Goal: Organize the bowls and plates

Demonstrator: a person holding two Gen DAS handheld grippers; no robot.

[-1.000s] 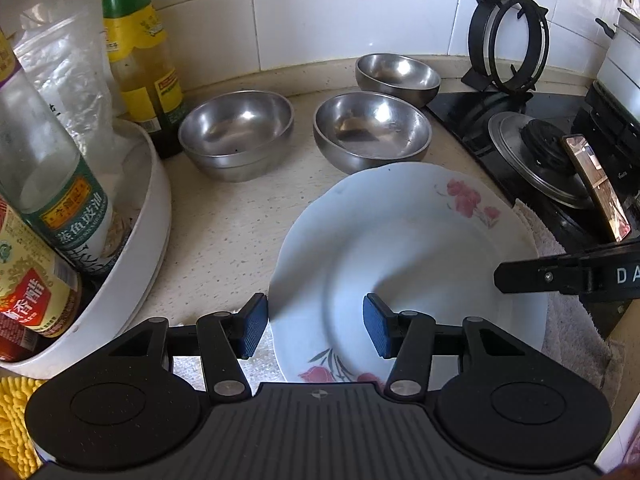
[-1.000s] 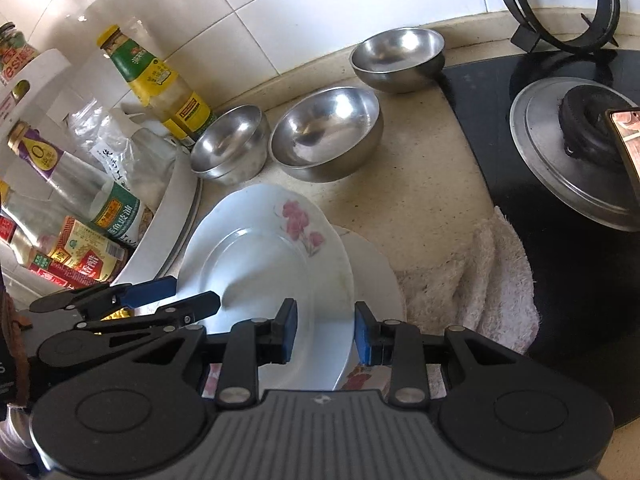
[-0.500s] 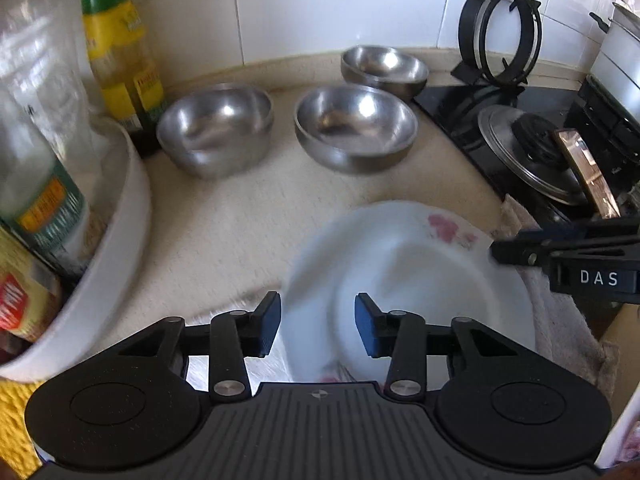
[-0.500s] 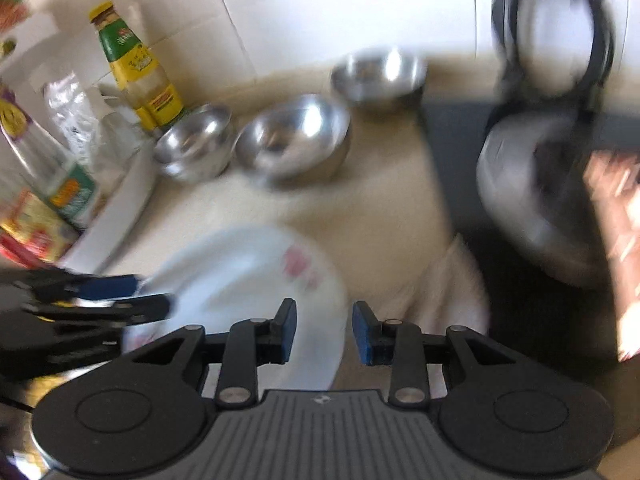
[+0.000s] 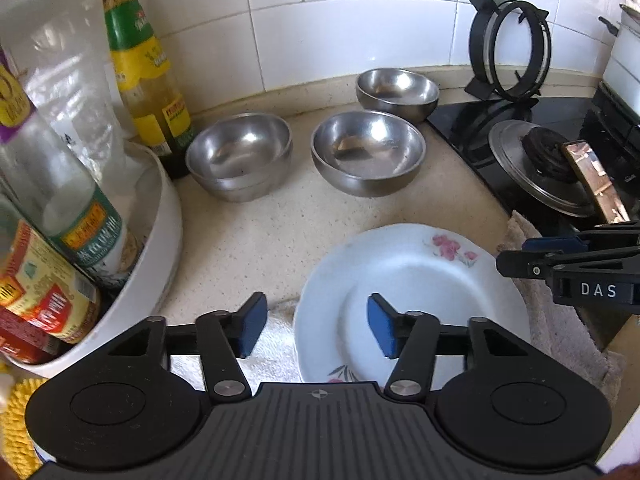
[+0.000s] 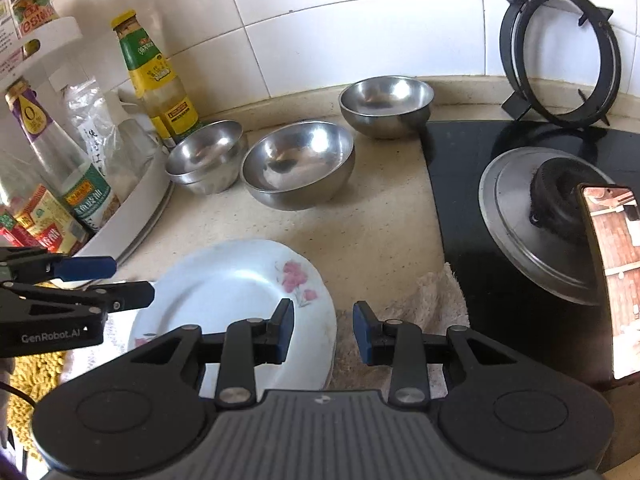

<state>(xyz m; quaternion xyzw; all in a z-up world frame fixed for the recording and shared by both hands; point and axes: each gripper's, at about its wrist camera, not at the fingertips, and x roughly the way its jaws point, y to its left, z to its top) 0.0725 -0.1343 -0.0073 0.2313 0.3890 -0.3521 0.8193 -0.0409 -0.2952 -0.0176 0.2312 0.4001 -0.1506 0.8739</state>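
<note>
The speckled beige stone surface (image 5: 256,240) runs from a white tiled wall to a glossy black glass hob (image 6: 472,168) on the right. On the hob a round brushed-metal lid (image 6: 516,216) with a black knob lies flat, and a black wire pan ring (image 6: 560,56) leans upright against the tiles. At the left a smooth white curved-wall rack (image 5: 160,240) holds glass sauce bottles (image 5: 76,208) with paper labels. The white glazed plate (image 5: 412,284), round, shallow and printed with pink flowers, lies on a nubby pale towel (image 6: 424,300) at the near edge of the surface; in the right wrist view a second plate rim shows just beneath it. Behind it three polished steel bowls stand apart from each other: the left bowl (image 5: 240,156), which seems to be two nested, the middle bowl (image 5: 368,152), and the far bowl (image 5: 396,90) near the wall. The left gripper (image 5: 316,328) hovers over the plate's near left edge with its blue-padded fingers (image 5: 252,324) spread wide, holding nothing. The right gripper (image 6: 322,330) sits above the plate's right rim and the towel, its fingers (image 6: 364,332) also parted and empty.
</note>
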